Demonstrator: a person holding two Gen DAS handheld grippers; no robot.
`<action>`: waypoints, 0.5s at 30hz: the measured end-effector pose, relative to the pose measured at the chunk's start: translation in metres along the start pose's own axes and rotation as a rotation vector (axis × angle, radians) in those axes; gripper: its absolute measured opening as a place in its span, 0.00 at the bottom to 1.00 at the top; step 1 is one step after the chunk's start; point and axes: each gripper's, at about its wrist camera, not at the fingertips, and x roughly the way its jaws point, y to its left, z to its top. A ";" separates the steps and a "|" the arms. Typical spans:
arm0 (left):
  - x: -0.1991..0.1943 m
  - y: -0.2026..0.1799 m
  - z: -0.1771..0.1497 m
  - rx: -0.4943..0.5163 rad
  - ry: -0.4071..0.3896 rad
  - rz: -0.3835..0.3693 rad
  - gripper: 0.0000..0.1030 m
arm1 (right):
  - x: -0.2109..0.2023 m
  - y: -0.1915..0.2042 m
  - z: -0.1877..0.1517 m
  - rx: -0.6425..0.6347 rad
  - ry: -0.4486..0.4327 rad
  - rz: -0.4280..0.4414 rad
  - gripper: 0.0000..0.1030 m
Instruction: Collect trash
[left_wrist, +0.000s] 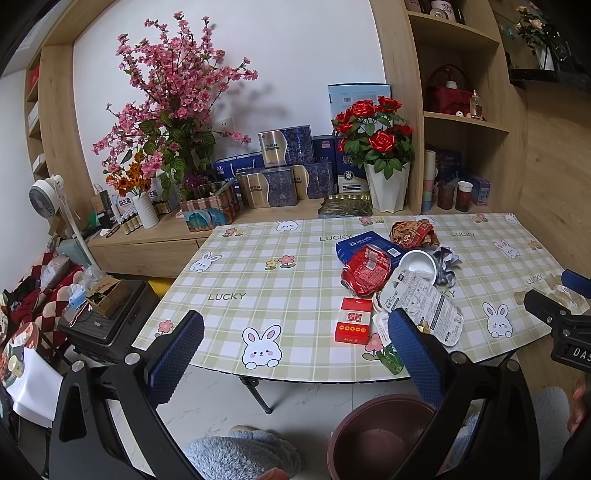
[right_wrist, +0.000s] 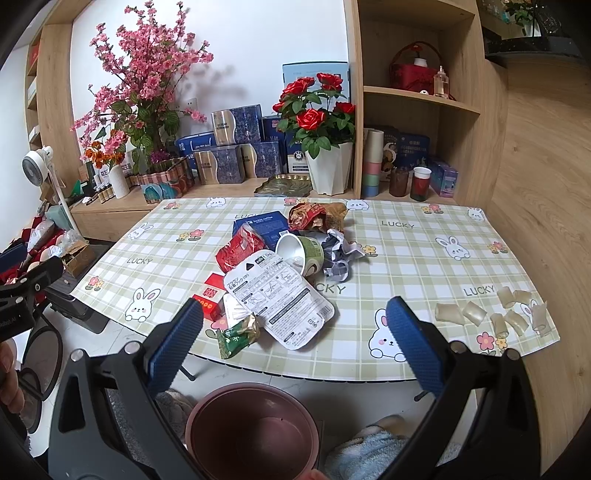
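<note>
I am holding the left gripper (left_wrist: 295, 350) wide open and empty above the near edge of the desk (left_wrist: 295, 266), which is wearing a green checked cloth with rabbits. Moving right, the trash is lying in a loose pile near the desk's middle: a small red box (right_wrist: 208, 301), a green wrapper (right_wrist: 236, 334) at the near edge, a red foil packet (right_wrist: 238, 251), a blue coffee box (right_wrist: 260, 223), a white printed blister card (right_wrist: 280, 299) lying on top, a tipped green paper cup (right_wrist: 301, 253), a crumpled grey paper (right_wrist: 341, 253) and a crumpled brown-and-red wrapper (right_wrist: 317, 216). I am keeping the right gripper (right_wrist: 295, 349) open and empty too, hovering over the near edge. The brown bin (right_wrist: 251, 428) is waiting on the floor just below. Farther right, pale curled scraps (right_wrist: 495, 314) are sitting well apart from the pile. I judge nothing is collected yet. I would be starting with the blister card on top, pinching one edge, then lowering it straight into the bin.
</note>
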 end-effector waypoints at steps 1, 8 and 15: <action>0.000 -0.001 0.000 0.000 0.000 0.000 0.95 | 0.000 0.000 0.000 0.000 0.000 0.000 0.95; 0.000 -0.001 0.000 0.000 0.000 0.001 0.95 | 0.001 0.001 0.000 0.000 0.001 -0.001 0.95; 0.000 0.000 0.000 -0.001 0.000 0.000 0.95 | 0.001 0.001 -0.001 0.000 0.001 -0.002 0.95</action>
